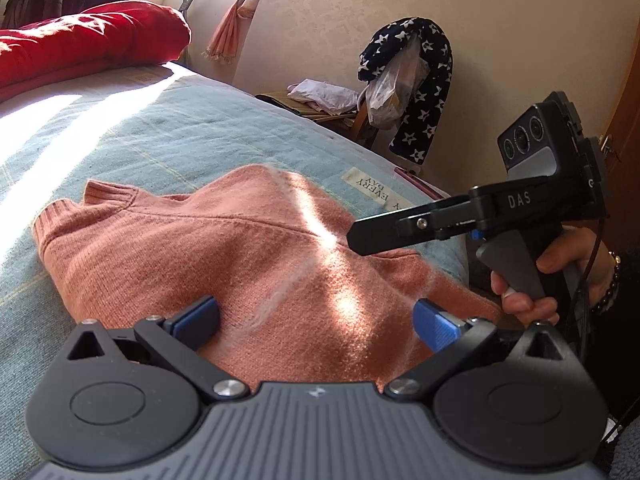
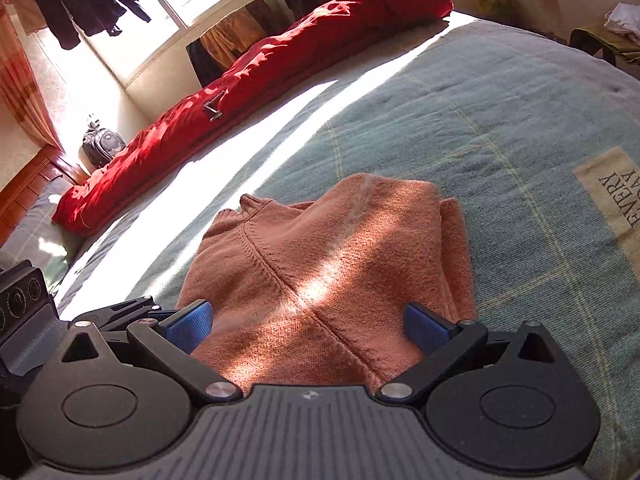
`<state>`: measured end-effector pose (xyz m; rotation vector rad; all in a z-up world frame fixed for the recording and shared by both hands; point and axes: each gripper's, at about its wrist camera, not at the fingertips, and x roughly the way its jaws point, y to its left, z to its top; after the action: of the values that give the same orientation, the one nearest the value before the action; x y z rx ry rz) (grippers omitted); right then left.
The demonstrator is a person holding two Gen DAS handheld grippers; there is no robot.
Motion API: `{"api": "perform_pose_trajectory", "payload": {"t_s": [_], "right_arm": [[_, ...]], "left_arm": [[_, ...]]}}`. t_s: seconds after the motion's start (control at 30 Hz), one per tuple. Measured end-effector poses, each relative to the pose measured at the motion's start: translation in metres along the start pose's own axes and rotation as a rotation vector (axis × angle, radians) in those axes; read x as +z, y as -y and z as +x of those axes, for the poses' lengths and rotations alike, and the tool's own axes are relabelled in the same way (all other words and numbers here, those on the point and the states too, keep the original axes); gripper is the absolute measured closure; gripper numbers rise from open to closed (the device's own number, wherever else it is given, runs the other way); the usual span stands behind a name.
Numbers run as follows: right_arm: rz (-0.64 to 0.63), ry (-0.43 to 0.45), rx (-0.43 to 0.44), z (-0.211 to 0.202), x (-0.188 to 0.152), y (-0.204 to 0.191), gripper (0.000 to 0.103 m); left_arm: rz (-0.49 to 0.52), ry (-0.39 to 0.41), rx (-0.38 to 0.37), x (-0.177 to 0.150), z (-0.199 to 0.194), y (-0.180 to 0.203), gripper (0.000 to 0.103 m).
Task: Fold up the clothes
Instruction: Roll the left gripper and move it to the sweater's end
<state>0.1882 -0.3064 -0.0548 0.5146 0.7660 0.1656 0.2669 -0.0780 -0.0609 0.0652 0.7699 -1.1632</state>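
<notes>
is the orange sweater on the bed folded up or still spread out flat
Folded. The orange sweater sits as a compact bundle on the blue bedcover, with a doubled layer showing at its right edge and no sleeves spread out.

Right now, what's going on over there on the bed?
A person is folding an orange sweater that lies partly folded on the blue-green bedspread. Both handheld grippers are open and hold nothing: the left gripper and the right gripper each hover at the sweater's near edge. A red quilt lies along the far side.
</notes>
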Motion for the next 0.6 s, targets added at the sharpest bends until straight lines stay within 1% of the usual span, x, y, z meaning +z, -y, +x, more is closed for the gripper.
{"api": "perform_pose_trajectory", "payload": {"t_s": [0.1, 0.2, 0.27, 0.33, 0.4, 0.47, 0.53, 0.6], "right_arm": [[-0.002, 0.006, 0.011, -0.002, -0.001, 0.001, 0.000], [0.005, 0.031, 0.026, -0.012, 0.002, 0.004, 0.000], [0.006, 0.050, 0.002, -0.022, 0.005, 0.010, 0.000], [0.018, 0.068, -0.018, -0.029, 0.008, 0.019, 0.000], [0.062, 0.078, -0.022, -0.032, 0.011, 0.033, 0.000], [0.103, 0.068, -0.022, -0.031, 0.011, 0.047, 0.000], [0.116, 0.044, -0.027, -0.027, 0.009, 0.056, 0.000], [0.115, 0.017, -0.026, -0.022, 0.008, 0.062, 0.000]], "left_arm": [[-0.016, 0.004, 0.013, 0.002, -0.001, 0.001, 0.001], [-0.083, 0.005, 0.042, 0.008, -0.015, 0.004, 0.001], [-0.119, 0.041, 0.059, 0.008, -0.031, 0.003, 0.001], [-0.165, 0.069, 0.092, 0.005, -0.045, -0.001, 0.001], [-0.231, 0.070, 0.132, 0.000, -0.052, -0.009, 0.001], [-0.302, 0.061, 0.173, -0.007, -0.055, -0.018, 0.001], [-0.365, 0.047, 0.193, -0.014, -0.054, -0.024, 0.001], [-0.414, 0.041, 0.196, -0.020, -0.053, -0.027, 0.001]]}}
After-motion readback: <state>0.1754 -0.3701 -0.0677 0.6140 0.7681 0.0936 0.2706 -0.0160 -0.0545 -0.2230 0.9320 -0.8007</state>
